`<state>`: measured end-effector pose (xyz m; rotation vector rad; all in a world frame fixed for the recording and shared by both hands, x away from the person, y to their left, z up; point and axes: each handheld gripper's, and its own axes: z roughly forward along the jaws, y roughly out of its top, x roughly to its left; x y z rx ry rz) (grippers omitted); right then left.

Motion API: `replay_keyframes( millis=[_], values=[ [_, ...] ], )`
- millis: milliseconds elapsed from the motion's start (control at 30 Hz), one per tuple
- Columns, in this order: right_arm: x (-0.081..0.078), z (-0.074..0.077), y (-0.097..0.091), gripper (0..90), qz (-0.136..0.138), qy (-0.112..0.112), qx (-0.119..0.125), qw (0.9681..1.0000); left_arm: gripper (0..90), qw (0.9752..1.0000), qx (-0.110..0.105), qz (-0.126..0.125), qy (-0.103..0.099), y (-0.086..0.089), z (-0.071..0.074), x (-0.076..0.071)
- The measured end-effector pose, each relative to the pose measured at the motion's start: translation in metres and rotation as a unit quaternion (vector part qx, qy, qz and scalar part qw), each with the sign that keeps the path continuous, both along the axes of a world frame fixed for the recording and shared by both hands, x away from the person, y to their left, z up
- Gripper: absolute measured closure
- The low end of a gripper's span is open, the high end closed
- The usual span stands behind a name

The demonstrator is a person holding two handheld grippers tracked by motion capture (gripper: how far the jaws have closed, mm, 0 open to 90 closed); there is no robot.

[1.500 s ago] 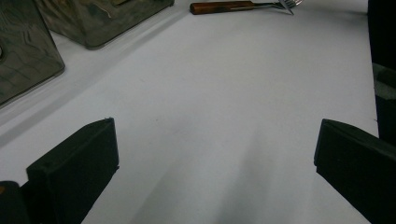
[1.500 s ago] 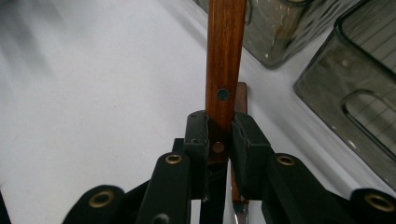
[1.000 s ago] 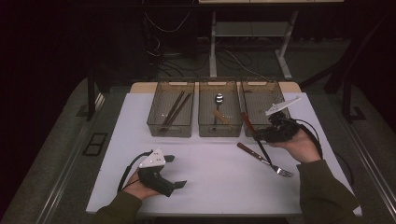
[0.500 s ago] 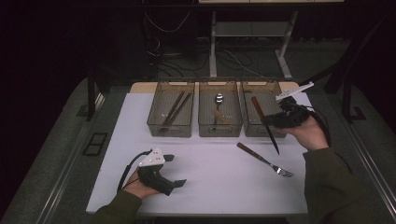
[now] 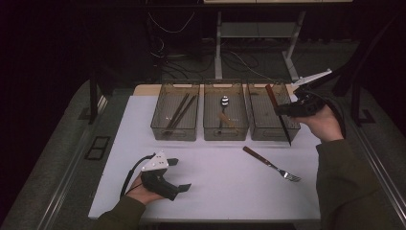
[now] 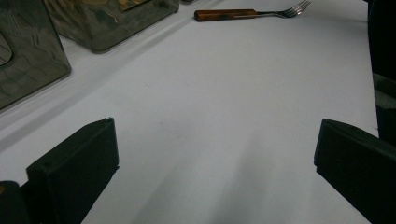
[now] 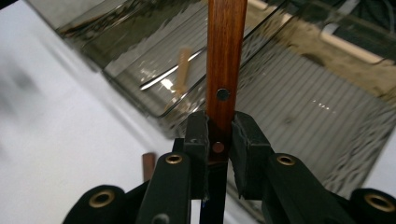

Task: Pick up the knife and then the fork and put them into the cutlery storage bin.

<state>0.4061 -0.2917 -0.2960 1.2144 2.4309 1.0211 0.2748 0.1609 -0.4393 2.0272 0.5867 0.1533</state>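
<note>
The right tool (image 5: 282,109) is gripping a wooden-handled knife (image 5: 278,115) and holding it in the air over the rightmost bin (image 5: 269,125), at that bin's right front corner. In the high view the knife's long axis is running steeply, slightly tilted: the brown handle end is pointing up and toward the back of the desk (image 5: 215,191), while the dark blade is pointing down and toward the person, its tip hanging just past the bin's front right edge. In the right gripper view the two black pads are pressing on the handle (image 7: 225,60) from either side, near a rivet, with the handle rising straight out from between them and the blade dropping away below.

The left tool (image 5: 178,175) is lying low on the desk near the front left, in the person's left hand (image 5: 143,191); its jaws are standing wide apart with only bare desk between them.

A fork (image 5: 272,164) with a matching wooden handle is lying flat on the desk in front of the right bin, tines pointing to the right and toward the person.
</note>
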Motion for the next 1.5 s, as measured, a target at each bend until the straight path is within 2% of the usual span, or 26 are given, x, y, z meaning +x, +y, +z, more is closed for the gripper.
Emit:
replay_keyframes(
  millis=[333, 433, 567, 667, 833, 1000, 1133, 1333, 1500],
  values=[
    [0.025, 0.016, -0.003, 77.3, -0.016, -0.014, -0.007, 0.9997, 0.0, 1.0, 0.001, -0.001, -0.002, 0.0, 0.0, 0.0],
    [0.032, 0.018, -0.004, 77.3, -0.018, -0.023, -0.014, 0.9995, 0.0, 1.0, 0.0, -0.001, -0.003, 0.0, 0.0, 0.0],
    [0.041, 0.018, -0.006, 77.3, -0.021, -0.033, -0.008, 0.9992, 0.0, 1.0, -0.003, -0.002, -0.005, 0.0, 0.001, 0.0],
    [0.048, 0.016, -0.009, 77.4, -0.027, -0.04, -0.012, 0.9988, 0.0, 1.0, -0.005, -0.002, -0.002, -0.001, 0.001, -0.001],
    [0.058, 0.009, -0.014, 77.4, -0.036, -0.043, -0.006, 0.9984, 0.0, 1.0, -0.005, -0.002, -0.003, -0.001, 0.001, -0.001],
    [0.067, -0.003, -0.014, 77.3, -0.041, -0.042, -0.019, 0.9981, 0.0, 1.0, -0.005, -0.003, -0.003, -0.002, 0.001, -0.002],
    [0.071, -0.018, -0.014, 77.3, -0.036, -0.032, -0.017, 0.9987, 0.0, 1.0, -0.003, -0.004, -0.003, -0.002, 0.0, -0.002],
    [0.073, -0.041, -0.015, 77.3, -0.043, -0.015, -0.029, 0.9986, 0.0, 1.0, -0.002, -0.005, -0.004, -0.003, 0.0, -0.002],
    [0.073, -0.051, -0.017, 77.3, -0.044, -0.007, -0.037, 0.9983, 0.0, 1.0, -0.002, -0.006, -0.002, -0.003, 0.0, -0.002]
  ],
)
